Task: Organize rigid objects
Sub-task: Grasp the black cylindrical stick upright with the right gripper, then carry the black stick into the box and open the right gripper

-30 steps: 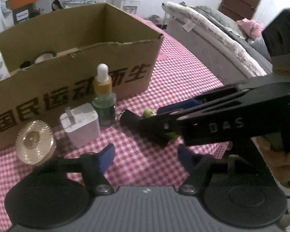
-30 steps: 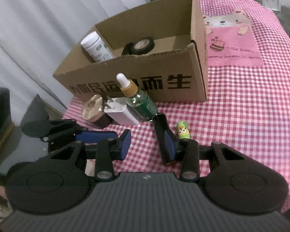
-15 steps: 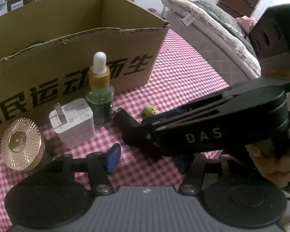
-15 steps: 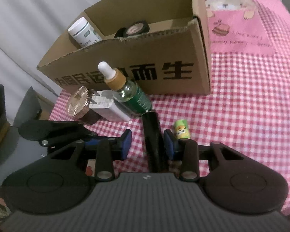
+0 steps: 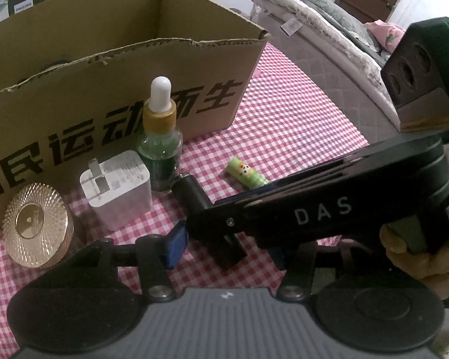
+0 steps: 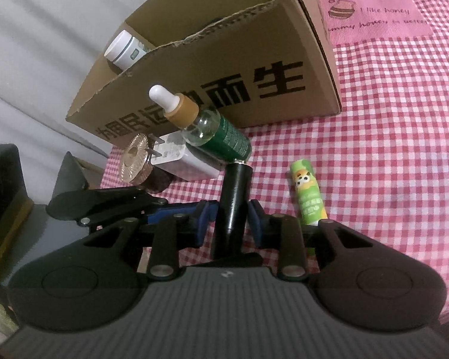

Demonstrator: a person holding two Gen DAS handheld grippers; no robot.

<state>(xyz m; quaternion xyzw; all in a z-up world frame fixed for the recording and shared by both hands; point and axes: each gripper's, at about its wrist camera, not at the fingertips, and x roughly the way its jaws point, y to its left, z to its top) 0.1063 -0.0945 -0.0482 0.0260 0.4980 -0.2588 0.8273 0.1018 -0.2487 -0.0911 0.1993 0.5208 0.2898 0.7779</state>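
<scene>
A black tube [image 6: 233,206] sits between the blue pads of my right gripper [image 6: 230,220], whose jaws are closing around it; a thin gap still shows at the left pad. The tube's [image 5: 194,193] far end nearly reaches a green dropper bottle [image 5: 160,146] [image 6: 212,131]. A green lip balm [image 6: 308,194] [image 5: 248,175] lies flat just right of it. The right gripper [image 5: 206,215] crosses in front of my left gripper [image 5: 227,251], which stands open and holds nothing. From the right wrist, the left gripper [image 6: 164,209] shows low on the left.
A cardboard box [image 5: 104,68] [image 6: 224,59] stands behind, with a white bottle [image 6: 125,48] inside. In front of it are a white charger plug [image 5: 116,191] and a gold-lidded jar [image 5: 34,224]. A pink cloth [image 6: 374,9] lies on the checked tablecloth; a bed [image 5: 329,30] is beyond.
The right jaws have narrowed around the black tube, which now sits centred between the pads. The left jaws have also narrowed. The right gripper has sunk slightly and rolled.
</scene>
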